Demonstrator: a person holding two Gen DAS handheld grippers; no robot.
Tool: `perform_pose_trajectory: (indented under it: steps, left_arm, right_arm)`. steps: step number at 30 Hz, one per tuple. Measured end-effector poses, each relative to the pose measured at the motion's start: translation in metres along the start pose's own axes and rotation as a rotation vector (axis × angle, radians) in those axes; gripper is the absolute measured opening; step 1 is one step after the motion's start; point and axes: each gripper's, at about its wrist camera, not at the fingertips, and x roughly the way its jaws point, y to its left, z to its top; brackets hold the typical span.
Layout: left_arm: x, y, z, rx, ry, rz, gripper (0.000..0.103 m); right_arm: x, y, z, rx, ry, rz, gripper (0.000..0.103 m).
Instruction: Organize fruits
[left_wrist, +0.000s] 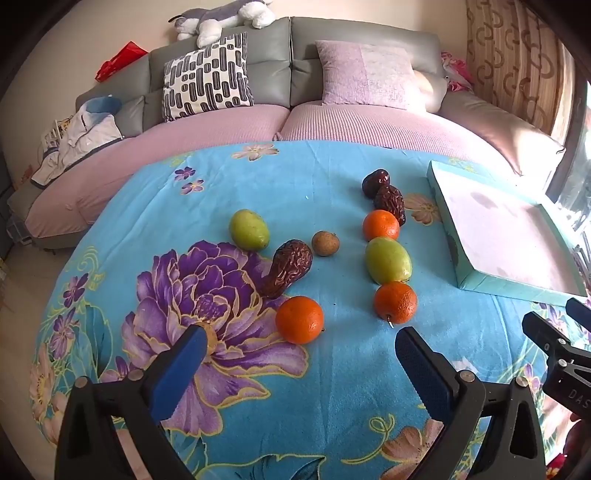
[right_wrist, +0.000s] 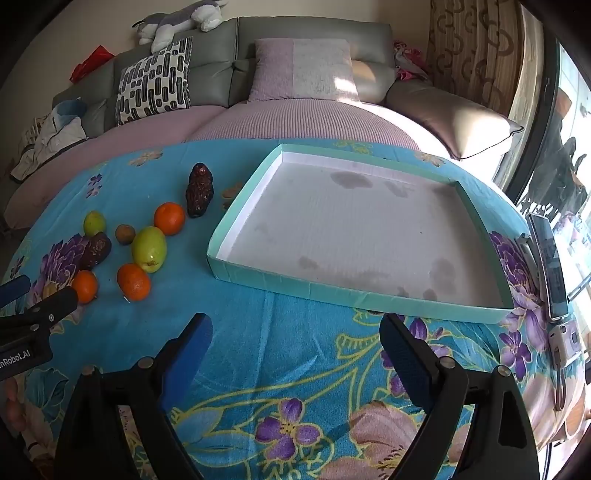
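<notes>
Shallow teal tray (right_wrist: 354, 295) holds no fruit; oranges (left_wrist: 299, 319), green fruits (left_wrist: 388, 259) and dates (left_wrist: 389, 203) lie beside it on the table (left_wrist: 351, 369). Left claw (left_wrist: 301, 354) and right claw (right_wrist: 295, 338) gape wide, holding nothing.

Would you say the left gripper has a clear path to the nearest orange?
Probably yes: the left gripper is open, and the nearest orange sits just ahead of its fingers with only bare cloth between.

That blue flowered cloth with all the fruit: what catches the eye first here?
Probably the loose fruit on the flowered cloth: three oranges, two green fruits, dark wrinkled dates and a small brown longan. Right of them sits an empty teal tray. Both the left gripper and right gripper are open.
</notes>
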Motion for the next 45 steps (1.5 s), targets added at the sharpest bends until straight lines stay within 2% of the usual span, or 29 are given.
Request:
perform_pose_trajectory:
  steps: [20, 31, 32, 45]
  left_arm:
    - [-0.001, -0.001, 0.001, 0.0, -0.001, -0.005, 0.103]
    - [-0.004, -0.001, 0.003, -0.007, -0.008, -0.012, 0.103]
    - [-0.005, 0.0, 0.003, -0.008, -0.009, -0.014, 0.103]
    - [-0.01, 0.002, 0.004, -0.021, -0.005, -0.028, 0.103]
  right_arm:
    - [0.004, 0.003, -0.001, 0.008, -0.007, 0.009, 0.092]
    - [0.002, 0.002, 0.0, 0.024, -0.059, 0.024, 0.092]
    - [0.002, 0.002, 0.0, 0.034, -0.082, 0.034, 0.092]
    - [-0.004, 0.005, 0.002, 0.016, -0.053, 0.023, 0.092]
